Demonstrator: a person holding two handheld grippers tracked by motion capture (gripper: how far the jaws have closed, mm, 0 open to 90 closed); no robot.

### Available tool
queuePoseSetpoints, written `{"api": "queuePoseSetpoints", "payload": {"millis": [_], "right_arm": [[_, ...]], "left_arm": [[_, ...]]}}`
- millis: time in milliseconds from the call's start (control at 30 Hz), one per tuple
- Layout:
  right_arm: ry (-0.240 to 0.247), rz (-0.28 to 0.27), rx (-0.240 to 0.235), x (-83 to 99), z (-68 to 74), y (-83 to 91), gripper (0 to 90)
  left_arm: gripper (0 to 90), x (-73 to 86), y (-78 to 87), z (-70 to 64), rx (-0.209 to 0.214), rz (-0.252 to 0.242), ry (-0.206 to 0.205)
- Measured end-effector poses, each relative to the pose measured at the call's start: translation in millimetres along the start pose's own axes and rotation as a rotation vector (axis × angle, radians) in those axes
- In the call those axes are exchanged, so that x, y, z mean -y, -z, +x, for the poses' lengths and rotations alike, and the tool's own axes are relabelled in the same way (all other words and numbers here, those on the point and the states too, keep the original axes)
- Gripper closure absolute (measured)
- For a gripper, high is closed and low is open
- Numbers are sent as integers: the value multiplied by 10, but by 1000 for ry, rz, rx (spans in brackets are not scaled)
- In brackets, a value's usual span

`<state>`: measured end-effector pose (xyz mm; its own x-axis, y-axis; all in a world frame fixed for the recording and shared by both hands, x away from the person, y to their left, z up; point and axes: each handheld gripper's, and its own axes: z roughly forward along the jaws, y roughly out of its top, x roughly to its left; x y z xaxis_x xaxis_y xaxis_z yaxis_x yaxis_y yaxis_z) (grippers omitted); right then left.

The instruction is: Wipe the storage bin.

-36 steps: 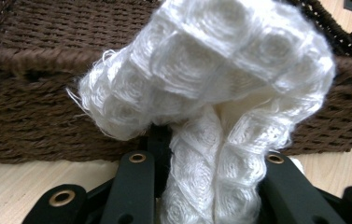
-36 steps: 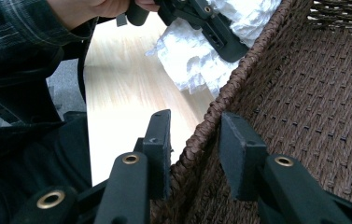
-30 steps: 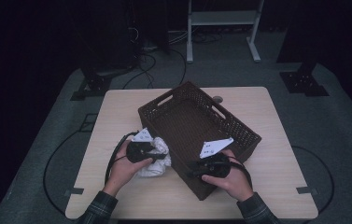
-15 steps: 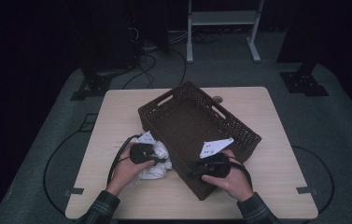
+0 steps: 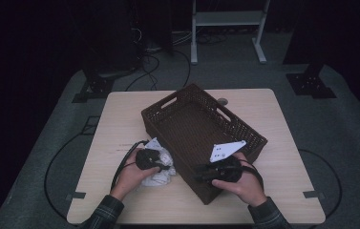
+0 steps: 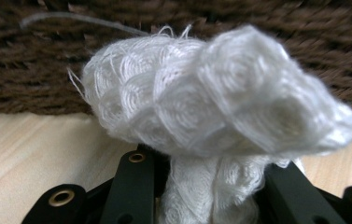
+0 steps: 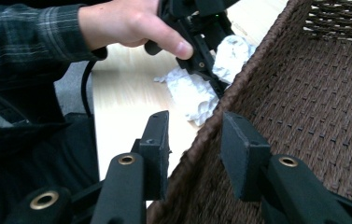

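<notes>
On the light wooden table (image 5: pixel 120 119), just beside the near-left wall of the dark woven basket (image 5: pixel 187 117): a crumpled white knitted cloth (image 6: pixel 211 102), pinched between the jaws of the left gripper (image 6: pixel 211 186), bulging out above them and nearly touching the wicker. At the basket's near corner: right gripper (image 7: pixel 194 140), jaws straddling the braided rim, one inside, one outside, narrowly parted, with a little daylight left at the outer pad. Grey three-cornered plate (image 5: pixel 227 150) over the basket's interior.
</notes>
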<state>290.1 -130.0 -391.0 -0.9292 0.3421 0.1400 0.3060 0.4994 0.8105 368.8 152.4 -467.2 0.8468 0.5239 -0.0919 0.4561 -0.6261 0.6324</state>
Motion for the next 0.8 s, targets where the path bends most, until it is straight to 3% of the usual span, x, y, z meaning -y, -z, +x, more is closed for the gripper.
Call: {"api": "queuePoseSetpoints", "payload": {"millis": [167, 400, 700, 800], "right_arm": [[-3, 21, -21, 108, 37, 62, 655], [-7, 4, -36, 138, 38, 40, 689], [5, -5, -49, 94, 16, -46, 676], [9, -5, -52, 69, 6, -75, 671]], "left_arm": [[686, 19, -30, 10, 8, 10, 9], [687, -11, 75, 5, 8, -16, 1], [688, -96, 311, -27, 30, -143, 23], [688, -130, 368, -39, 25, -164, 16]]}}
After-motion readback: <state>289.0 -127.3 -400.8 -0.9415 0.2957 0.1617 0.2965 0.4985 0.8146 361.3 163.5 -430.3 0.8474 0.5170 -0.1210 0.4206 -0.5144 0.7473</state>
